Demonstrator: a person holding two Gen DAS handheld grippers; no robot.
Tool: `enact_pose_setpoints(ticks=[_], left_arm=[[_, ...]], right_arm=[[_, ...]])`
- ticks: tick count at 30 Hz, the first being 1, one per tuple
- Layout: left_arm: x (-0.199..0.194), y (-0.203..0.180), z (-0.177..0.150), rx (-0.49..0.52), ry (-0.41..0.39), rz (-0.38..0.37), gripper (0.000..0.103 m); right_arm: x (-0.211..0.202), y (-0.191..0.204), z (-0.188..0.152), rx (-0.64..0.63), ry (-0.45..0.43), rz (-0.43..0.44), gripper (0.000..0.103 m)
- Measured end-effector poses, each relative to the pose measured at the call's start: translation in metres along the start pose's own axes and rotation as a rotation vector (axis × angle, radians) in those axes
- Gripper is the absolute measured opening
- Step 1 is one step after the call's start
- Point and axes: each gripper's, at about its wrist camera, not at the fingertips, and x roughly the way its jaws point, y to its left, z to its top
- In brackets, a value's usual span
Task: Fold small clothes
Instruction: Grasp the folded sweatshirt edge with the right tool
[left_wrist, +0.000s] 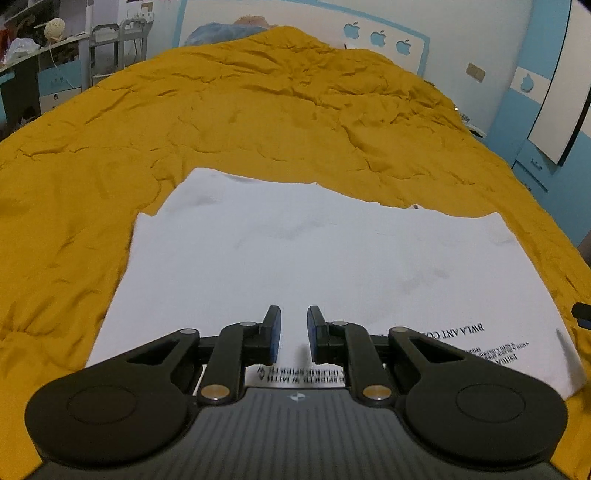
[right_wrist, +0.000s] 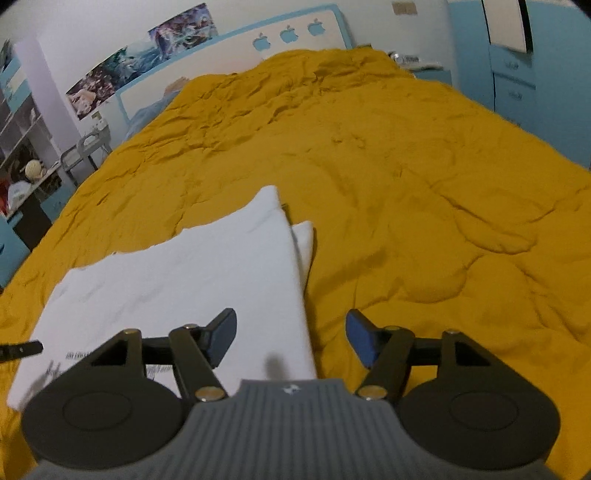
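- Left wrist view: the mustard-yellow quilt (left_wrist: 92, 221) fills the left side, wrinkled, and runs up to a white and blue headboard (left_wrist: 388, 37) with apple shapes on it.
- At the middle lies the white T-shirt (left_wrist: 295, 251), spread flat on the quilt, with black printing near its close edge.
- The left gripper (left_wrist: 294, 332) hangs over the shirt's near part; its blue pads stand a narrow gap apart with nothing between them, white cloth showing through the gap.
- Right wrist view: far left stand shelves (right_wrist: 26, 147) and posters (right_wrist: 147, 51) on the wall.
- The white T-shirt (right_wrist: 177, 273) lies left of middle on the mustard-yellow quilt (right_wrist: 443, 221), its straight folded edge running down toward the camera, a second layer peeking out beside it.
- The right gripper (right_wrist: 291, 341) has its jaws spread wide and empty, above that edge: the left pad over white cloth, the right pad over bare quilt.
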Motion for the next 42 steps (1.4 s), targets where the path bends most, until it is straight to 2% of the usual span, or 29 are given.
enact_pose_setpoints(ticks=[9, 15, 18, 21, 23, 24, 25, 26, 33, 36, 42], left_arm=[[0.015, 0.01, 0.007, -0.035, 0.019, 0.009, 0.017], [0.018, 0.026, 0.012, -0.078, 0.007, 0.008, 0.017], [0.02, 0.03, 0.012, -0.09, 0.007, 0.002, 0.017], [0.022, 0.033, 0.011, -0.098, 0.013, -0.005, 0.017], [0.02, 0.035, 0.01, -0.105, 0.012, -0.008, 0.017], [0.019, 0.036, 0.01, -0.106, 0.01, -0.011, 0.017], [0.017, 0.037, 0.01, -0.105, 0.008, -0.013, 0.017], [0.016, 0.039, 0.01, -0.104, 0.006, -0.013, 0.017], [-0.004, 0.058, 0.017, -0.116, -0.03, 0.007, 0.017], [-0.025, 0.067, 0.029, -0.105, -0.07, 0.019, 0.017], [-0.054, 0.094, 0.043, -0.06, -0.092, 0.07, 0.017]], right_arm=[[0.062, -0.027, 0.016, 0.223, 0.061, 0.096, 0.062], [0.084, -0.032, 0.019, 0.24, 0.074, 0.123, 0.062], [0.089, -0.034, 0.02, 0.257, 0.076, 0.148, 0.057], [0.098, -0.036, 0.024, 0.284, 0.07, 0.163, 0.047], [0.105, -0.039, 0.027, 0.331, 0.08, 0.185, 0.024], [0.107, -0.039, 0.028, 0.35, 0.08, 0.181, 0.02], [0.107, -0.038, 0.03, 0.352, 0.076, 0.183, 0.01], [0.106, -0.037, 0.031, 0.351, 0.074, 0.193, 0.005], [0.074, 0.011, 0.053, 0.248, 0.03, 0.188, 0.002], [0.058, 0.046, 0.07, 0.213, 0.02, 0.221, 0.002], [0.045, 0.136, 0.096, 0.167, 0.022, 0.297, 0.002]])
